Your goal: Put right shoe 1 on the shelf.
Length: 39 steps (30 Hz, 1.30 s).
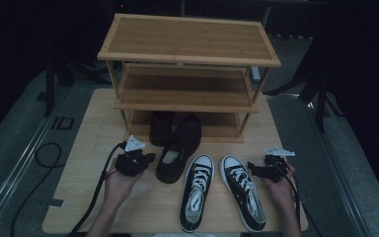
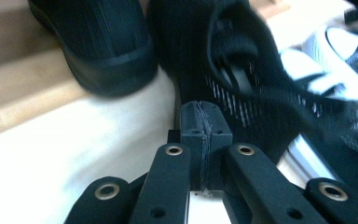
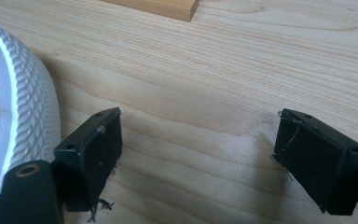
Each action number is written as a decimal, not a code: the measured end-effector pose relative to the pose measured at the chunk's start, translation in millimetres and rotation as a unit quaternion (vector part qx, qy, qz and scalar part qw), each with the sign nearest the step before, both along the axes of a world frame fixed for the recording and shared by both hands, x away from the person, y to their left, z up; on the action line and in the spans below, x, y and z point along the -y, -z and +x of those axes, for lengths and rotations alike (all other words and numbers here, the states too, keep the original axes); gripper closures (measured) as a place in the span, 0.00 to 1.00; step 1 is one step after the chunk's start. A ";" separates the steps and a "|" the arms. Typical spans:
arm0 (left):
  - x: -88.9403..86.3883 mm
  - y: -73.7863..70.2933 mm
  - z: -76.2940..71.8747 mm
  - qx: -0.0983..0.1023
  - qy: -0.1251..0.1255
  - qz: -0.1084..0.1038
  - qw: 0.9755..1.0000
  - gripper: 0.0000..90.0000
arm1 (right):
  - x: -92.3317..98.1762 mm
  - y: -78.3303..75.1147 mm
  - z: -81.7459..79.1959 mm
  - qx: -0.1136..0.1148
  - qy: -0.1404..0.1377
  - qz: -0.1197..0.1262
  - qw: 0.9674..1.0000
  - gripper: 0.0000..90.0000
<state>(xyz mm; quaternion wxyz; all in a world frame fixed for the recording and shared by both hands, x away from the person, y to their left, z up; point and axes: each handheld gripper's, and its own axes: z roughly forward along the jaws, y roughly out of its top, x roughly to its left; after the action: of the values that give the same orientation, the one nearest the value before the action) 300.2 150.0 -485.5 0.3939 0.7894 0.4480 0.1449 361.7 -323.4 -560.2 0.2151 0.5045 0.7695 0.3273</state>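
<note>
Wooden tabletop's crowded: left gripper (image 2: 204,122) sits fully closed on nothing, black slip-on (image 2: 242,65) just ahead, so open up before going for its heel.

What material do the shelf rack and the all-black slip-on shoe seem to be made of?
The shelf rack looks like bamboo or light wood with a smooth finish: fine parallel grain, warm brown. The all-black slip-on shoe seems knitted or mesh textile, matte, with small holes visible; its sole is probably rubber.
</note>
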 end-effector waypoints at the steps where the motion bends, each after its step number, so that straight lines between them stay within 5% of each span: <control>1: 0.0 0.0 0.0 0.000 0.000 0.000 1.000 1.00 | 0.0 0.0 0.0 0.000 0.000 0.000 1.000 0.16; 10: 8.2 23.2 -25.7 -0.023 0.034 0.036 0.999 0.99 | 0.0 0.0 0.0 0.000 0.000 0.000 1.000 0.17; 28: 41.3 33.1 -19.7 -0.031 0.067 0.036 0.997 1.00 | 0.0 0.0 0.0 0.000 0.000 0.000 1.000 0.17; 34: 43.2 34.5 -15.3 -0.032 0.061 0.025 0.997 1.00 | 0.0 0.0 0.0 0.000 0.000 0.000 1.000 0.17; 39: 43.9 28.8 -22.9 -0.021 0.091 0.019 0.995 1.00 | 0.0 0.0 0.0 0.000 0.000 0.000 1.000 0.17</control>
<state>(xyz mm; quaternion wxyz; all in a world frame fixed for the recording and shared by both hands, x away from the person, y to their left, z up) 277.3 106.1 -514.4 0.3813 0.8369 0.3796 0.1006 361.7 -323.4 -560.2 0.2151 0.5045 0.7695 0.3272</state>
